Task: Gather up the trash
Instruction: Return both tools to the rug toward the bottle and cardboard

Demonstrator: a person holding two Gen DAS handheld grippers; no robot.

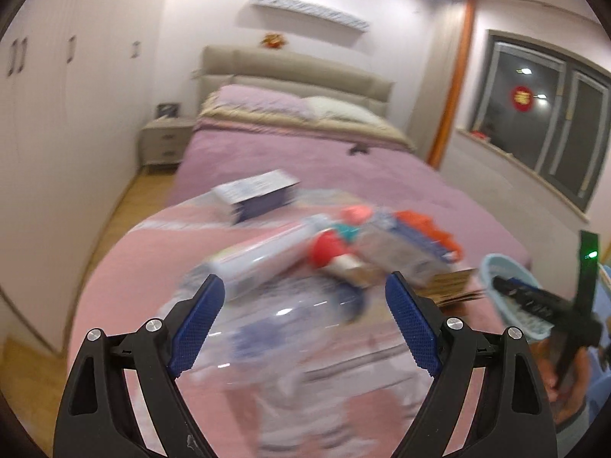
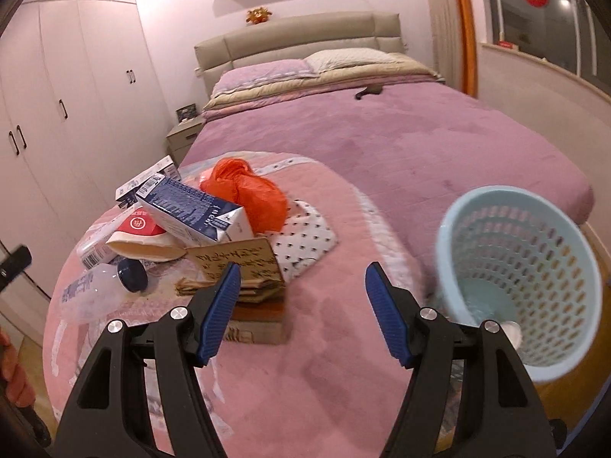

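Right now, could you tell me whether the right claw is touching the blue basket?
Cannot tell. In the right wrist view the open right claw shows pink blanket between its fingers, but the blue basket overlaps its right finger without showing contact or gap.

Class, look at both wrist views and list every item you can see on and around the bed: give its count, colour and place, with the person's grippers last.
Waste basket: one, light blue, perforated, right of the pile, tilted toward the camera.
Plastic bag: one, orange, crumpled, back of the pile.
Milk carton: one, blue and white, lying on its side.
Small box: one, white and dark blue, behind the carton.
Plastic bottle: one, clear with dark blue cap, left edge of the pile.
Cardboard pieces: several, brown, stacked at the front.
Spotted wrapper: one, white with dark dots.
Pink blanket: one, under the pile.
Pillows: two, purple and cream, at the headboard.
Nightstand: one, beige.
Wardrobe: white, left wall.
Left gripper: open.
Right gripper: open.
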